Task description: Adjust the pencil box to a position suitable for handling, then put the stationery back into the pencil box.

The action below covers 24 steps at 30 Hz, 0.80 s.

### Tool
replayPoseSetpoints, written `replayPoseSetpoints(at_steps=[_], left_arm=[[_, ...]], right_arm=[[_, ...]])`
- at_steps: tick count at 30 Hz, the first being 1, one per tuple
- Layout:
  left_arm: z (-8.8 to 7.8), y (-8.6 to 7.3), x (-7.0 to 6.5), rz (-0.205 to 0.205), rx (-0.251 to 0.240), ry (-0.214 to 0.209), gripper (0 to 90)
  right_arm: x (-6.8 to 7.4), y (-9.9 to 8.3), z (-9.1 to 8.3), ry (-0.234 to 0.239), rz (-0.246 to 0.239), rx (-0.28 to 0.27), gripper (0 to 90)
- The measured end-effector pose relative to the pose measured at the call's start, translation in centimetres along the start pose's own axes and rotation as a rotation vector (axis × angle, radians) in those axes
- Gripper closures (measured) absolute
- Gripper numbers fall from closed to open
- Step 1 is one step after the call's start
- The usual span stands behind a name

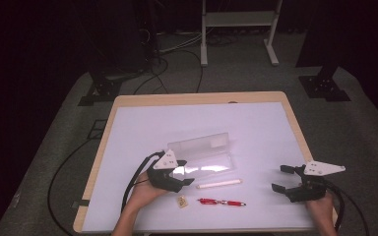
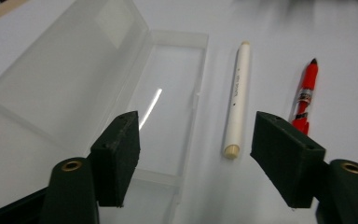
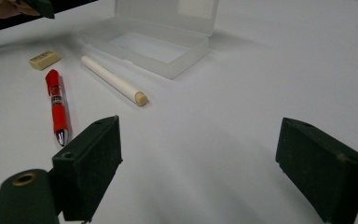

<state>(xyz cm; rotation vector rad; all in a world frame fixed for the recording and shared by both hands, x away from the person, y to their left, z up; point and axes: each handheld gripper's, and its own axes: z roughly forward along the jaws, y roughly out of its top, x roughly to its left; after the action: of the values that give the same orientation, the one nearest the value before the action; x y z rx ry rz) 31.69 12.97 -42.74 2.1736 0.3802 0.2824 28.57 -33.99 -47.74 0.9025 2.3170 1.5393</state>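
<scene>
Clear plastic case lay open near the middle of the white table, lid tipped up on its far side, tray empty. All places below are taken from this case.

Left gripper sat at the case's near left corner, held in the person's left hand. Its jaws stood apart with nothing between them; no pad touched the case. In the left gripper view the gap framed the near end of the tray and the butt of the white pen.

White pen lay just beside the case's near long edge, roughly parallel to it and apart from it. Same pen in the left gripper view ran alongside the tray's right wall; in the right gripper view it lay in front of the tray.

Red pen lay nearer the person than the white pen, about parallel, not touching it. Small tan eraser sat just left of the red pen, below the case's left end.

Right gripper rested well to the right of the case, over bare table, in the right hand. Jaws spread wide, empty; in its own view the gap held only table surface.
</scene>
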Motion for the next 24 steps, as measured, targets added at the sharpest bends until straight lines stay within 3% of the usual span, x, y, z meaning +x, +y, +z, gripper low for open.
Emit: replayPoseSetpoints(at_steps=[4, 12, 24], left_arm=[[-0.6, 0.2, -0.2, -0.001, -0.012, -0.003, 28.5], [-0.1, 0.5, -0.6, 0.013, -0.014, -0.007, 26.9], [2.1, 1.6, -2.2, 0.037, 0.014, -0.061, 26.9]], right_arm=[[0.0, 0.0, 0.0, 0.001, -0.004, 0.002, 13.4], [0.0, 0.0, 0.0, 0.005, 0.0, 0.003, 13.4], [0.1, 0.0, 0.0, 0.014, -0.007, 0.008, 13.4]])
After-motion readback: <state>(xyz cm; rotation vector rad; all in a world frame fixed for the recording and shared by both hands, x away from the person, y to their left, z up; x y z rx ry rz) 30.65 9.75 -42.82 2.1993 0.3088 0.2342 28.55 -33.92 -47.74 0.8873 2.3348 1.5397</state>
